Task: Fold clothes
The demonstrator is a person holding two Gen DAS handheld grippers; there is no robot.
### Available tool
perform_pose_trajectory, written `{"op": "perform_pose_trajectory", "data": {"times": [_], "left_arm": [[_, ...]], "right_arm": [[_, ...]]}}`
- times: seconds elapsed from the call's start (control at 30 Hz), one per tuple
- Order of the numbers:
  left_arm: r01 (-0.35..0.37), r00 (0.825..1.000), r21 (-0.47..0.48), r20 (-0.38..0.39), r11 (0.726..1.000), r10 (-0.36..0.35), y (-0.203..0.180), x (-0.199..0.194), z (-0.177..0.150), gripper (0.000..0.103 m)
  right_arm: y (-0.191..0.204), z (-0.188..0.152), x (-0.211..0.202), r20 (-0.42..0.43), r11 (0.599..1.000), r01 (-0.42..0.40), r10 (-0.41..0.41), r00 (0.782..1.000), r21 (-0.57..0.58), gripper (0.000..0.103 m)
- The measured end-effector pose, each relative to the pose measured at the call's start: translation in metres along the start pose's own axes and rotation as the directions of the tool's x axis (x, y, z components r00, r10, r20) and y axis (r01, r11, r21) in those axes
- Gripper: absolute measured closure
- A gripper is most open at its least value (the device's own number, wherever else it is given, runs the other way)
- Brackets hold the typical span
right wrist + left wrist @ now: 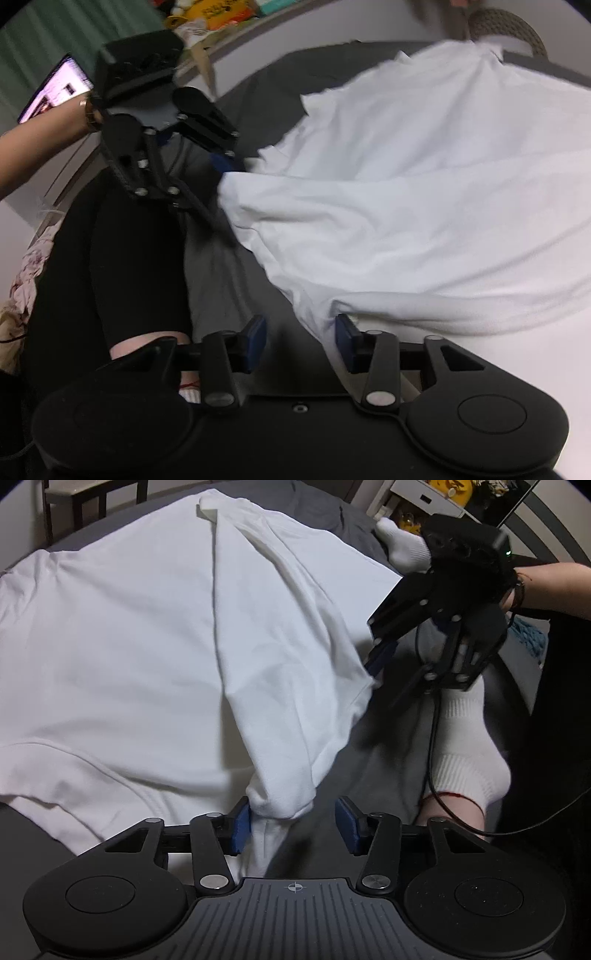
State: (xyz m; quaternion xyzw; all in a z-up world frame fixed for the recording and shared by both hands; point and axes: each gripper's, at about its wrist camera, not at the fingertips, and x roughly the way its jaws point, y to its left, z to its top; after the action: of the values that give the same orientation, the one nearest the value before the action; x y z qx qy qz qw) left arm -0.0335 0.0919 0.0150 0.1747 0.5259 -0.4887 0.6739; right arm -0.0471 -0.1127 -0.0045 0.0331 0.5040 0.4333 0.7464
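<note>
Left wrist view: one white shirt [129, 657] on the grey bed [332, 517], two grippers. Left gripper [293, 825] gapes around bunched hem; right gripper [300, 341] likewise wide open.

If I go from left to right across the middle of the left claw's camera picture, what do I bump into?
The flat part of the white shirt → the folded-over flap of the shirt → the right claw at the flap's edge → a foot in a white sock.
</note>
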Motion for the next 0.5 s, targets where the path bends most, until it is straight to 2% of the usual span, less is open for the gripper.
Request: {"op": "perform_pose_trajectory", "data": {"times": [0.03, 0.07, 0.1, 0.2, 0.33, 0.47, 0.5], "left_arm": [[-0.024, 1.000, 0.022, -0.015, 0.999, 0.024, -0.003, 0.001, 0.001, 0.073], [-0.047, 0.998, 0.042, -0.027, 0.998, 0.048, -0.005, 0.002, 0.000, 0.087], [-0.062, 0.997, 0.051, -0.035, 0.997, 0.064, -0.006, 0.003, -0.001, 0.094], [-0.055, 0.997, 0.126, -0.054, 0.991, 0.062, -0.016, 0.002, -0.005, 0.095], [-0.068, 0.988, 0.295, -0.114, 0.953, 0.106, -0.032, -0.004, -0.015, 0.096], [-0.029, 0.975, 0.345, -0.195, 0.938, 0.102, -0.031, -0.006, -0.027, 0.097], [-0.019, 0.973, 0.328, -0.213, 0.945, 0.094, -0.027, -0.005, -0.029, 0.097]], "right_arm": [[0.000, -0.001, 0.000, 0.000, 1.000, -0.001, 0.001, 1.000, -0.003, 0.074], [-0.001, -0.002, -0.001, 0.000, 1.000, -0.003, 0.003, 1.000, -0.006, 0.082], [-0.001, -0.004, -0.001, 0.000, 1.000, -0.004, 0.004, 1.000, -0.010, 0.090], [-0.001, -0.007, -0.005, 0.003, 0.999, -0.025, 0.025, 1.000, -0.034, 0.097], [0.021, -0.011, -0.005, -0.052, 0.974, -0.028, 0.017, 0.998, -0.226, 0.098], [0.039, -0.017, 0.008, -0.126, 0.931, -0.022, -0.026, 0.992, -0.364, 0.098], [0.040, -0.019, 0.011, -0.139, 0.930, -0.021, -0.033, 0.990, -0.366, 0.098]]}}
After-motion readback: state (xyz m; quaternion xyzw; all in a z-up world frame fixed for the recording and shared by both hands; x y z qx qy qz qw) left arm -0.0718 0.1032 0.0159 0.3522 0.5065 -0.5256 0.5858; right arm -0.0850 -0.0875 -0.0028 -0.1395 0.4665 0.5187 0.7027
